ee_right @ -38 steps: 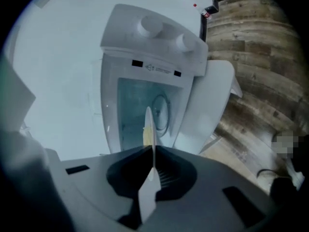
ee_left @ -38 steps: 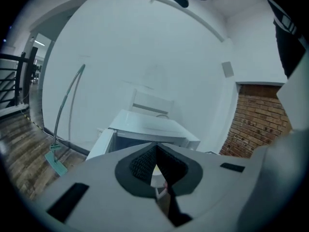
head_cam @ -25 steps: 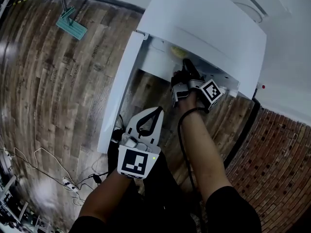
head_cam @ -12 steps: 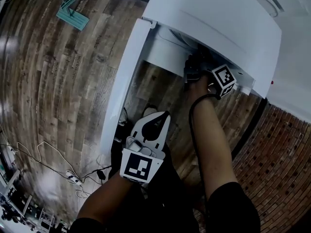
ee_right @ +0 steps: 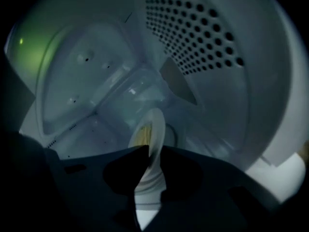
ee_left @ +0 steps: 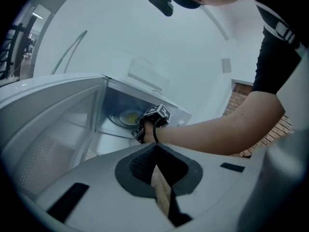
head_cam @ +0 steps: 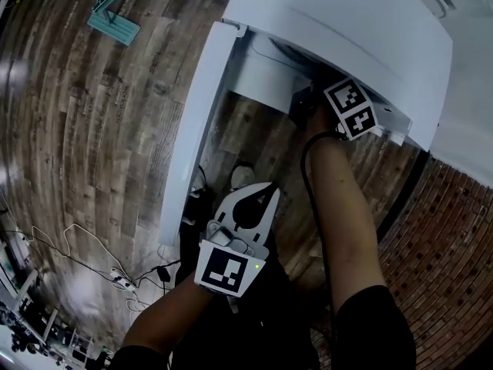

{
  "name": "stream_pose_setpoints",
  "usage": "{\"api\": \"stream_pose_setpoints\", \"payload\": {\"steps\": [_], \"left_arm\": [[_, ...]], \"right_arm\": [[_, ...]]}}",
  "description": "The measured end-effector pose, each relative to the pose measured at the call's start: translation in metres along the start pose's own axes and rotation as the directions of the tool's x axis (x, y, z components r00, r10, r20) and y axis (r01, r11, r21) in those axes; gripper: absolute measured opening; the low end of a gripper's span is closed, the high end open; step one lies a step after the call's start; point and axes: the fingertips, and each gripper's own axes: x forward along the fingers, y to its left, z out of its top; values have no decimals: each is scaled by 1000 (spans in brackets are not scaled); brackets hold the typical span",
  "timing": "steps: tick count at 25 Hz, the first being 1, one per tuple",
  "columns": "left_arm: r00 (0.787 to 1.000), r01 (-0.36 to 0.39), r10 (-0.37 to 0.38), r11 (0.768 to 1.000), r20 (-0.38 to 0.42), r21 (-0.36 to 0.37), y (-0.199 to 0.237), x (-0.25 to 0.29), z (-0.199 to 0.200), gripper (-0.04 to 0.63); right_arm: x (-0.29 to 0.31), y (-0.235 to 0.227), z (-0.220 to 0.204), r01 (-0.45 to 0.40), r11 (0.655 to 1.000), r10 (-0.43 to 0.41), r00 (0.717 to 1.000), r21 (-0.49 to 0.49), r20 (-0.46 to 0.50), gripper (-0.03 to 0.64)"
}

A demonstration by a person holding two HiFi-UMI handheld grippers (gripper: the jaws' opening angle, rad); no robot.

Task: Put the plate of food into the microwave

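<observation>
two moves remain, i judge: the right gripper (ee_right: pixel 147 164), jaws opening around the plate (ee_right: pixel 152 125) rim inside the microwave (head_cam: pixel 347 21), must back out, then the closed, empty left gripper (ee_left: pixel 157 169) can shut its door (head_cam: pixel 196 114).

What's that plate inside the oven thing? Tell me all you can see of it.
The plate is round, white and smooth, maybe ceramic, with yellow food on it. It is inside the open microwave, and in the left gripper view it seems to lie flat on the floor there. Its near rim runs between the right gripper's fingers, which are opening. Nothing else seems to touch it.
</observation>
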Motion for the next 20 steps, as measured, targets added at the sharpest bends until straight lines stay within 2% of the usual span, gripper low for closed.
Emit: {"api": "stream_pose_setpoints", "payload": {"steps": [4, 9, 10, 12, 14, 15, 17, 20], "left_arm": [[1000, 1, -1, 1000, -4, -17, -2, 2, -5, -2], [1000, 10, -10, 1000, -6, -18, -8, 4, -5, -2], [1000, 14, -14, 1000, -2, -18, -10, 4, -3, -2], [1000, 16, -16, 1000, 9, -21, -12, 4, -1, -2], [1000, 11, -10, 1000, 15, -28, -11, 2, -2, -2], [1000, 4, -4, 999, 17, -34, -10, 2, -3, -2], [1000, -15, 16, 999, 19, -52, -6, 0, -5, -2], [998, -51, 53, 995, 20, -84, 4, -2, -5, -2]], "right_arm": [[6, 7, 0, 36, 987, -37, 999, -157, -9, 101], [1, -1, 4, 208, 923, -188, 978, -325, 93, 162], [1, -2, 4, 221, 907, -196, 975, -358, 105, 189], [0, -2, 4, 230, 878, -198, 973, -420, 119, 193], [-6, 0, 7, 222, 873, -181, 974, -434, 135, 193], [-10, 2, 9, 205, 881, -157, 977, -426, 146, 189], [-23, 10, 13, 141, 906, -84, 984, -399, 157, 17], [-41, 18, 6, 64, 912, -16, 993, -406, 121, 14]]}}
